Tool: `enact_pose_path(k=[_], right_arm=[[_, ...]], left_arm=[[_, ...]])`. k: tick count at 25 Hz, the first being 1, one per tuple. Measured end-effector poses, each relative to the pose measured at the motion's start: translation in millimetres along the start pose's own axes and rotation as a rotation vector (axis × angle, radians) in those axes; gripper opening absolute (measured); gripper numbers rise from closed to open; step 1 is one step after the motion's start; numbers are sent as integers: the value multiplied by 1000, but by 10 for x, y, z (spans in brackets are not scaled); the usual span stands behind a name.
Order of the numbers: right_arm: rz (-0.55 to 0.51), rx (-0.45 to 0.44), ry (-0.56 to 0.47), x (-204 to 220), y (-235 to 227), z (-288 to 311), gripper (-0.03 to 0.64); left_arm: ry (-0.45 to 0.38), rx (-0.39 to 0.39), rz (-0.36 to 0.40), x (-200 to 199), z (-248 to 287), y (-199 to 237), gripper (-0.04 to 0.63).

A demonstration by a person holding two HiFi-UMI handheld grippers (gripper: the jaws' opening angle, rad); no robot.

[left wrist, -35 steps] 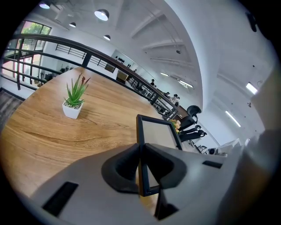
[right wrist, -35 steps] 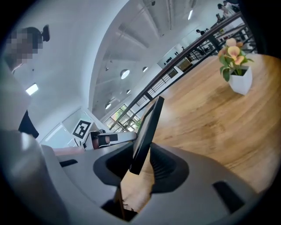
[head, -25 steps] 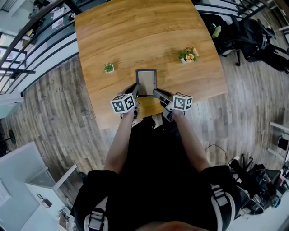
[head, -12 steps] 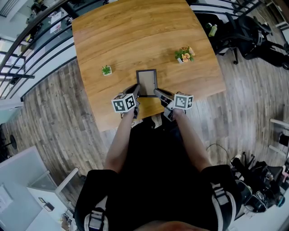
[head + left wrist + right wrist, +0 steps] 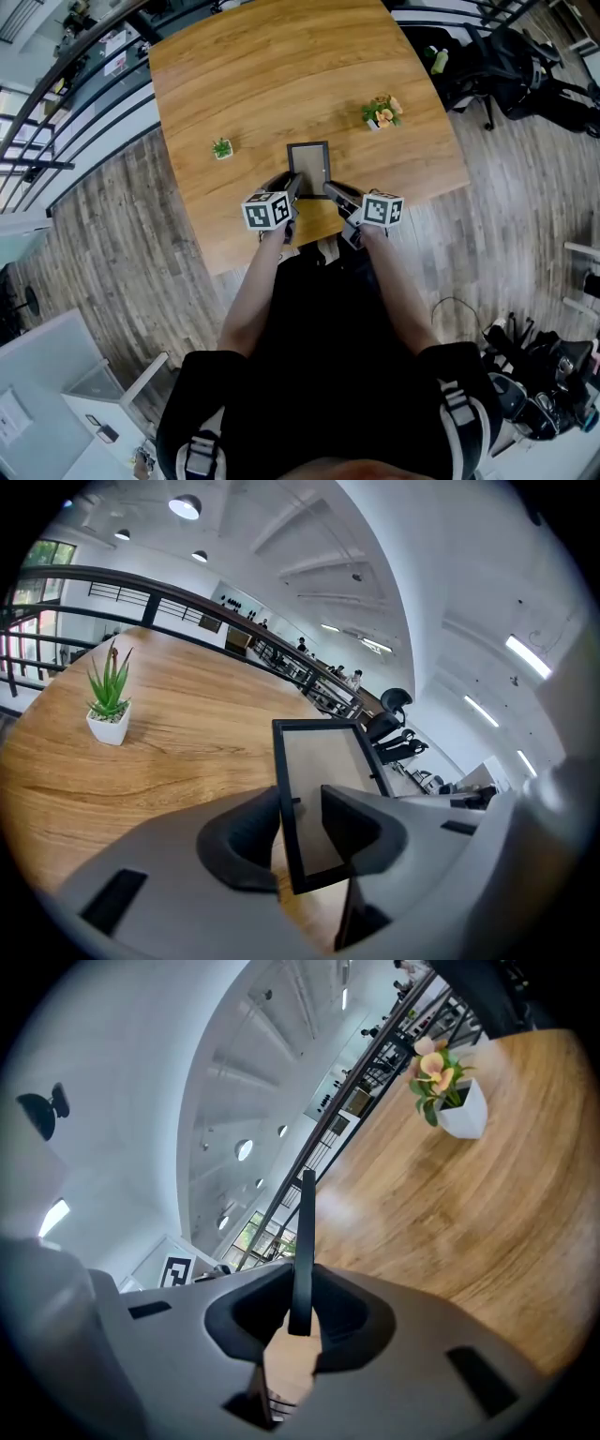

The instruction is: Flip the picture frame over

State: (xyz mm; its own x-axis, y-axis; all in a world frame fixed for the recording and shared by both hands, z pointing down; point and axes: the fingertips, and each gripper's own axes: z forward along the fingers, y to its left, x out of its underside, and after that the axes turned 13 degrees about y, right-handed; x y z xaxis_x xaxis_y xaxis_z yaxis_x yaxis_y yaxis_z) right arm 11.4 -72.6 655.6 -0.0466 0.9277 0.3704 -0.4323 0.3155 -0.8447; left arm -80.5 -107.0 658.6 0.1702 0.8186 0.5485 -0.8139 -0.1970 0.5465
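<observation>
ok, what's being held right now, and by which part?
The right gripper clamps the picture frame by its near right corner. The left gripper is opening, with the frame's near left corner between its jaws.

1. Right gripper (image 5: 300, 1309): grey jaws in the foreground, pads pressed on the frame's lower end.
2. Frame (image 5: 306, 1213): dark, seen edge-on as a thin strip, rising upright from between the jaws.
3. Table (image 5: 450, 1227): wood-grain top, filling the right side.
4. Flowerpot (image 5: 464, 1110): white, with orange and pink blooms, on the table, well apart from the frame.
5. Railing (image 5: 375, 1058): dark bars beyond the table.
6. Ceiling light (image 5: 244, 1150): round, on white ceiling.
</observation>
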Motion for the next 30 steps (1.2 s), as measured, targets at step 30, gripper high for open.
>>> enact_pose_path(k=[30], right_arm=[[-584,388,79,-139,174,65,74]], left_arm=[[-99,193,-54,-467,-101,-541,183]])
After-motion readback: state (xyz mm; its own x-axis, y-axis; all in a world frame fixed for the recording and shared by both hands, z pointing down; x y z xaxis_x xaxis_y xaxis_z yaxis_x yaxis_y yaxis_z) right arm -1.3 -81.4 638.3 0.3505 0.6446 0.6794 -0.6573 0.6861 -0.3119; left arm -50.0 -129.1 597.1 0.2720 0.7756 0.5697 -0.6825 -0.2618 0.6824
